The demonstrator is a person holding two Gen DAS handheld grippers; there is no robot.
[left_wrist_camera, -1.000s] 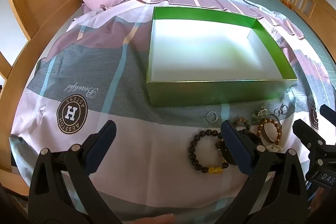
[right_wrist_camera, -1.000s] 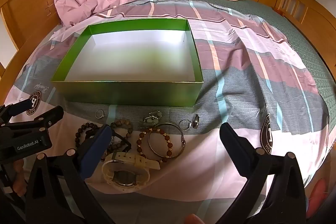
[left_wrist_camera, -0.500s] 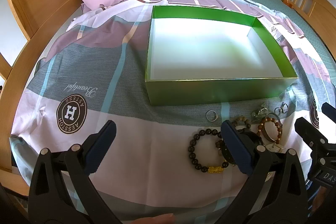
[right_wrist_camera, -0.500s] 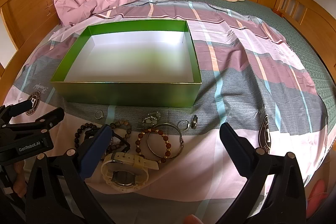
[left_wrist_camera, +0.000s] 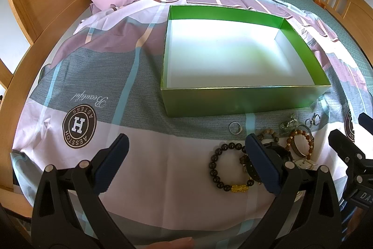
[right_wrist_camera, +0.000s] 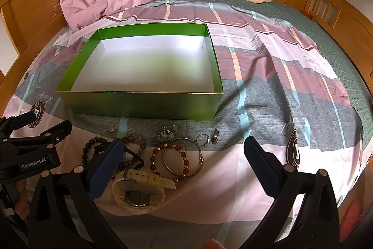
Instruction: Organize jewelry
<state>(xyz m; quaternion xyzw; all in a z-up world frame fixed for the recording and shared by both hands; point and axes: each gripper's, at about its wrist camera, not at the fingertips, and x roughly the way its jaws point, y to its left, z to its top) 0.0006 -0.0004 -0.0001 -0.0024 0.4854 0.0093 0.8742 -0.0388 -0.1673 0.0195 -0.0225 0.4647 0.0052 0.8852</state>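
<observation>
Bed (right_wrist_camera: 291, 90): green box (right_wrist_camera: 139, 104), jewelry (right_wrist_camera: 177, 155)

The left gripper's blue pad (left_wrist_camera: 262, 165) covers part of a dark watch (left_wrist_camera: 277, 153); the small charm cluster (right_wrist_camera: 166, 133) is too tiny to identify.

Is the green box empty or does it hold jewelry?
Empty. The box shows only its bare white floor in both views; the jewelry lies on the bedsheet in front.

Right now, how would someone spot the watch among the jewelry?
Find the green box on the bed; the jewelry lies in front of it. The watch lies nearest the bed's edge, the only piece with a cream strap and a round dial.
</observation>
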